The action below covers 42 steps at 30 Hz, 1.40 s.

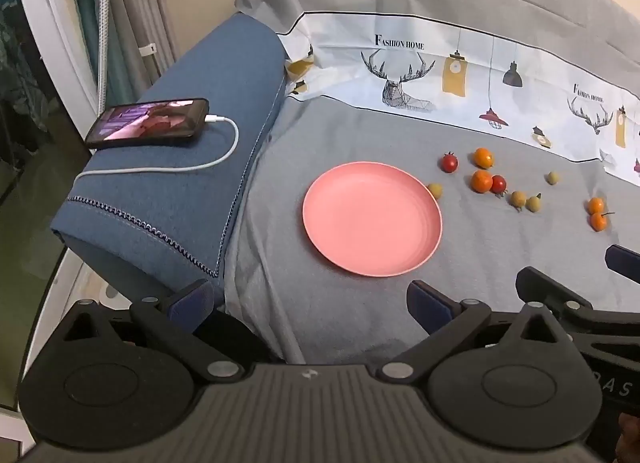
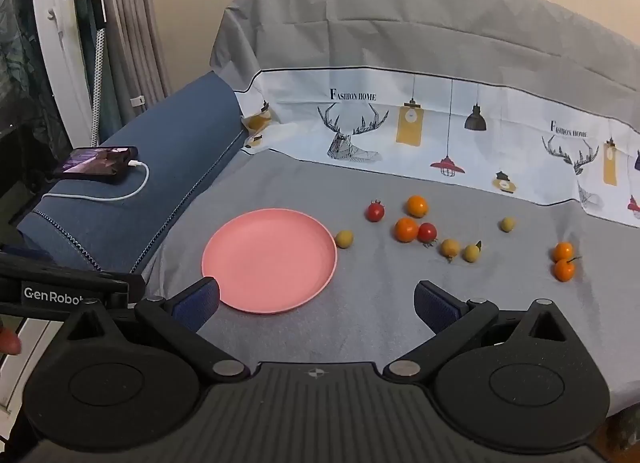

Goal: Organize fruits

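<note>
An empty pink plate (image 1: 372, 219) (image 2: 270, 261) lies on the grey cloth. To its right are scattered several small fruits: red tomatoes (image 1: 449, 162) (image 2: 375, 211), orange ones (image 1: 481, 181) (image 2: 406, 229), yellow-green ones (image 1: 435, 190) (image 2: 344, 239), and an orange pair (image 1: 597, 214) (image 2: 563, 262) far right. My left gripper (image 1: 312, 303) is open near the plate's front, nothing between its fingers. My right gripper (image 2: 316, 301) is open too, its left pad (image 2: 198, 303) just before the plate's near rim. The right gripper's fingers (image 1: 560, 295) show at the left wrist view's right edge.
A blue cushion (image 1: 192, 167) (image 2: 160, 183) lies left of the cloth, carrying a phone (image 1: 148, 123) (image 2: 100, 165) on a white cable. A printed white cloth strip (image 1: 460, 71) (image 2: 420, 123) runs along the back. Curtains and a window frame stand at far left.
</note>
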Tool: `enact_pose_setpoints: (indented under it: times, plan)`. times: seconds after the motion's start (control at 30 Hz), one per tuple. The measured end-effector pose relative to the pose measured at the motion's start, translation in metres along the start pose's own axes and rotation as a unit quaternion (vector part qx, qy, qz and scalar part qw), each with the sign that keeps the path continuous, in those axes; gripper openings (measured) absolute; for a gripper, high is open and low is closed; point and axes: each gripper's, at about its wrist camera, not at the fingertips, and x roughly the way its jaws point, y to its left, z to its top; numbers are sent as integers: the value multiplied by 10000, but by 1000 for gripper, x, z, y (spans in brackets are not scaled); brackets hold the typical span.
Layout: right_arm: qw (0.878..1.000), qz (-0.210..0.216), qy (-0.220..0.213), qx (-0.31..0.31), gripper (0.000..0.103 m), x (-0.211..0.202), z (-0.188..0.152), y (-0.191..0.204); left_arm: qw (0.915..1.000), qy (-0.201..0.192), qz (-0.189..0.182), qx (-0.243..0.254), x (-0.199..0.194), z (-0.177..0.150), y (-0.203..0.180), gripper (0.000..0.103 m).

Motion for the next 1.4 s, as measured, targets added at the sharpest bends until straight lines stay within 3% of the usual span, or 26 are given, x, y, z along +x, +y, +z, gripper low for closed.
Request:
enact_pose_setpoints:
  times: [1.4]
  plan:
    - [9998,77,78,-151,102,-8,-3,9,9993,264,250,101,-8,-2,1,103]
